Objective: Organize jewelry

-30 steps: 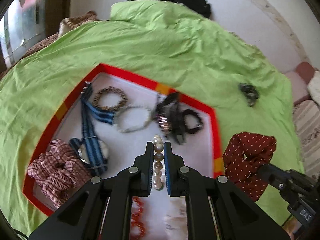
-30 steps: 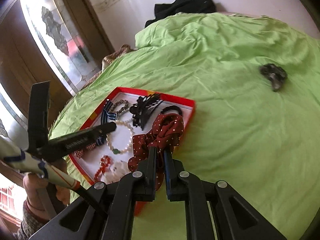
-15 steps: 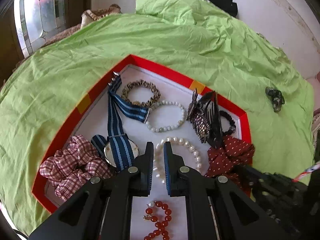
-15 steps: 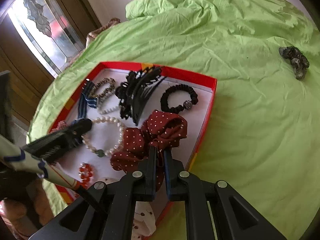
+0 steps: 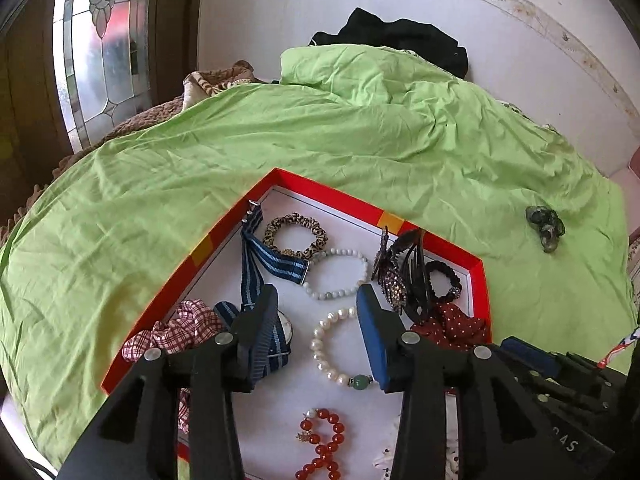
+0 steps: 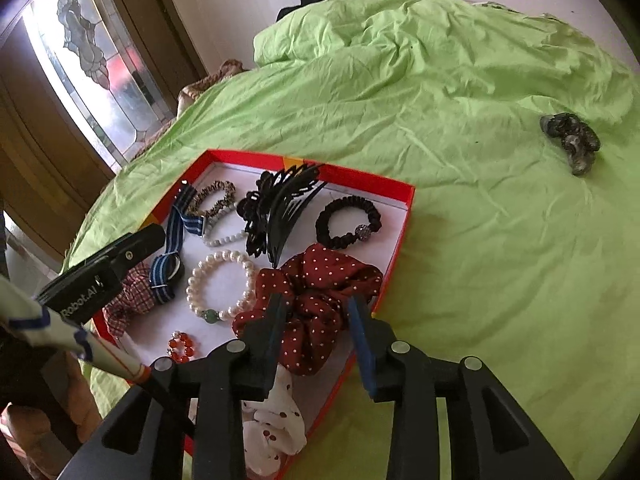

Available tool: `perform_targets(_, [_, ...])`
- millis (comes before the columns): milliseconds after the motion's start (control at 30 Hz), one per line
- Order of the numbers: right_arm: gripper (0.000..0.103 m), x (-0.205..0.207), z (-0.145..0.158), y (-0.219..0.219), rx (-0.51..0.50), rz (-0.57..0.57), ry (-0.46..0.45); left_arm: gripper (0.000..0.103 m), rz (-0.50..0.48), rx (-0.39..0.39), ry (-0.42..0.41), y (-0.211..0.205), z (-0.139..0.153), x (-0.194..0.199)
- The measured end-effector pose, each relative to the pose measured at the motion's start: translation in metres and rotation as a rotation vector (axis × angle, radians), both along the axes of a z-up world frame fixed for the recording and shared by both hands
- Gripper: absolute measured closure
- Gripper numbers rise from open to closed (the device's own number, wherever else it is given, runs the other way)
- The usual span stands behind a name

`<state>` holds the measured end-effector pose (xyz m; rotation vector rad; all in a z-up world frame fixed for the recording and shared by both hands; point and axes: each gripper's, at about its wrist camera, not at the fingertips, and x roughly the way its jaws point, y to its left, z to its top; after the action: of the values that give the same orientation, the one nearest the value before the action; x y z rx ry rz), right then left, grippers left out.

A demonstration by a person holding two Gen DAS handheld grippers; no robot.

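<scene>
1. From the left wrist we see our left gripper (image 5: 316,312) with fingers spread, holding nothing, above the pearl bracelet (image 5: 334,350) lying in the red tray (image 5: 328,190).
2. From the right wrist, our right gripper (image 6: 318,312) is likewise released over the dotted scrunchie (image 6: 316,292) in the tray's corner on the bed (image 6: 480,240).

Left gripper (image 5: 316,334) hides part of the striped watch (image 5: 276,340)

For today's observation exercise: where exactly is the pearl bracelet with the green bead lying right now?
In both wrist views the pearl bracelet lies flat in the red tray, under the open left gripper, between the striped watch strap and the dotted red scrunchie.
</scene>
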<state>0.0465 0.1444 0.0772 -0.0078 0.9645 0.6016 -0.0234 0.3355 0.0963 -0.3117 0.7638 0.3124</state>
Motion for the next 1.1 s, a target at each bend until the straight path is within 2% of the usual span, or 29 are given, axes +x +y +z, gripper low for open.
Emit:
perform_targets(100, [0.067,-0.002,0.001,0.0,0.004,-0.004,-0.004,0.063,0.014,0.01,-0.008,0.0,0.002,-0.004])
perform_targets(167, [0.067,-0.003,0.0,0.002,0.0,-0.003,0.0,0.055,0.036,0.037,-0.021,0.0,0.005,-0.008])
perform_targets(300, [0.067,-0.003,-0.009,0.016,-0.029,0.021,0.02,0.044,0.105,0.137,-0.073,-0.006,0.016,-0.016])
perform_targets(400, [0.068,-0.001,-0.023,0.029,-0.063,0.049,0.059,0.034,0.127,0.223,-0.109,-0.013,0.023,-0.022])
perform_targets(467, [0.068,-0.001,-0.024,0.028,-0.05,0.045,0.064,0.028,0.134,0.275,-0.13,-0.018,0.027,-0.025])
perform_targets(567, [0.067,-0.004,-0.015,0.014,-0.005,0.027,0.057,0.018,0.148,0.333,-0.154,-0.024,0.031,-0.029])
perform_targets(767, [0.065,-0.02,0.004,-0.028,0.069,-0.02,0.036,0.008,0.189,0.433,-0.198,-0.037,0.039,-0.035])
perform_targets(967, [0.062,-0.044,-0.001,-0.069,0.091,-0.084,0.051,0.003,0.197,0.465,-0.23,-0.047,0.043,-0.046])
perform_targets(1100, [0.061,-0.063,-0.008,-0.09,0.076,-0.119,0.029,0.0,0.224,0.496,-0.268,-0.054,0.047,-0.057])
